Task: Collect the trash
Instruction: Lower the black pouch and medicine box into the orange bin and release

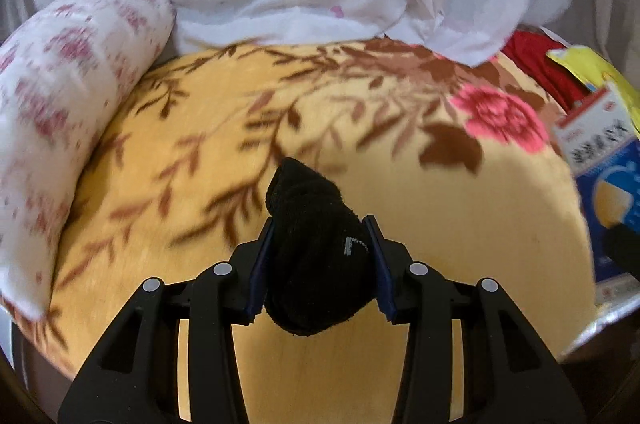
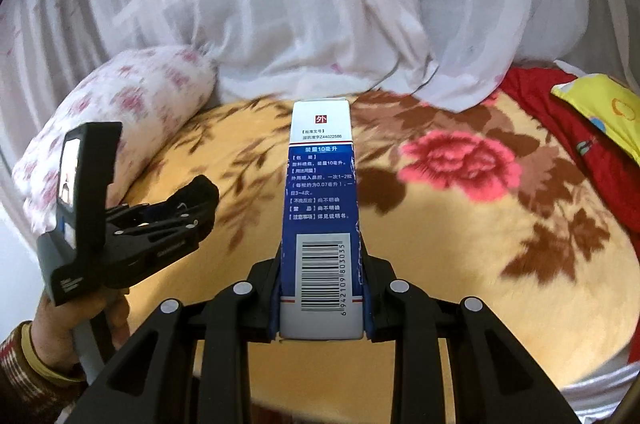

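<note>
- My left gripper (image 1: 320, 248) is pinching a black sock (image 1: 314, 248) between its blue pads (image 1: 262, 260); the sock bulges out past the fingertips and hangs below them, held above the blanket (image 1: 460, 224).
- My right gripper (image 2: 322, 288) is clamped on a box (image 2: 320, 208), blue and white with a barcode facing the camera, its long side pointing forward along the fingers and its white end farthest out (the print is Chinese, small and partly blurred).
- In the left view the same box (image 1: 600, 160) shows at the far right edge, well apart from the sock.
- In the right view the left gripper (image 2: 172, 220) sits low on the left, gripped by a hand (image 2: 76, 328) in a brown sleeve; the sock itself is hard to make out there.
- The blanket is yellow with brown leaves and a pink flower (image 2: 456, 160).
- A floral pillow (image 1: 60, 112) lies along its left side, a white curtain (image 2: 300, 4) hangs behind, and red cloth (image 2: 568, 128) with a yellow pouch (image 2: 600, 108) lies at the right.
</note>
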The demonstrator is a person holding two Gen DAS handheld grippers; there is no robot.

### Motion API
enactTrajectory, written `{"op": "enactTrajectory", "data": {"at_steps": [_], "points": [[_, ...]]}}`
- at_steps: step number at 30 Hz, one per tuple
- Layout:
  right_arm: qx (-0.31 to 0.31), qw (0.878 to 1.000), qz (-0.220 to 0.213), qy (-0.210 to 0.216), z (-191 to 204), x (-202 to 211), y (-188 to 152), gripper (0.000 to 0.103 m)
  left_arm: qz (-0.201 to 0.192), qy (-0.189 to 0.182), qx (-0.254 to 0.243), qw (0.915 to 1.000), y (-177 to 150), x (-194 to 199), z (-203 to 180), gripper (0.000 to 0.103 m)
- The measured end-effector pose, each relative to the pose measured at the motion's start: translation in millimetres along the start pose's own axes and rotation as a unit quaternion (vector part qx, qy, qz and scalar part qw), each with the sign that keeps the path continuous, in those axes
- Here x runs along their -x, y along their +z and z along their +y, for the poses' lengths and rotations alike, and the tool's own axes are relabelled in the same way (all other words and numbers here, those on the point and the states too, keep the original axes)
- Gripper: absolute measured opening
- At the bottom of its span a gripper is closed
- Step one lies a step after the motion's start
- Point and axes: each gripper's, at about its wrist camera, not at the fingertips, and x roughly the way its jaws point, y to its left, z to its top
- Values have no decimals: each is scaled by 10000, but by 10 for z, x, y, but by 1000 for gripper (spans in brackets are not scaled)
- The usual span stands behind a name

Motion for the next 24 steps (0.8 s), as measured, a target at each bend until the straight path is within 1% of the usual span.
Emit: {"op": "enactTrajectory", "data": {"at_steps": [3,7,9,12,17,21,24], "points": [[113,9994,291,174,198,98,-231,29,67,-78,-101,9999,-303,243,43,42],[225,9966,670,420,410,266,-509,29,269,-270,-367,9986,-719,541,26,42],[297,9935,943,571,464,352,-687,29,367,-367,-515,9973,-918,660,1,42],[368,9879,1357,661,505,433,-960,29,595,-578,-676,9943,-1223,789,-38,42],[321,9786,1928,640,508,430,-1367,29,1081,-870,-888,9863,-1661,836,-121,42],[133,9723,2220,721,481,381,-1603,29,1326,-967,-1048,9809,-1891,819,-194,42],[107,9647,2519,755,489,288,-1779,29,1489,-1030,-1167,9765,-2019,783,-249,42]]}}
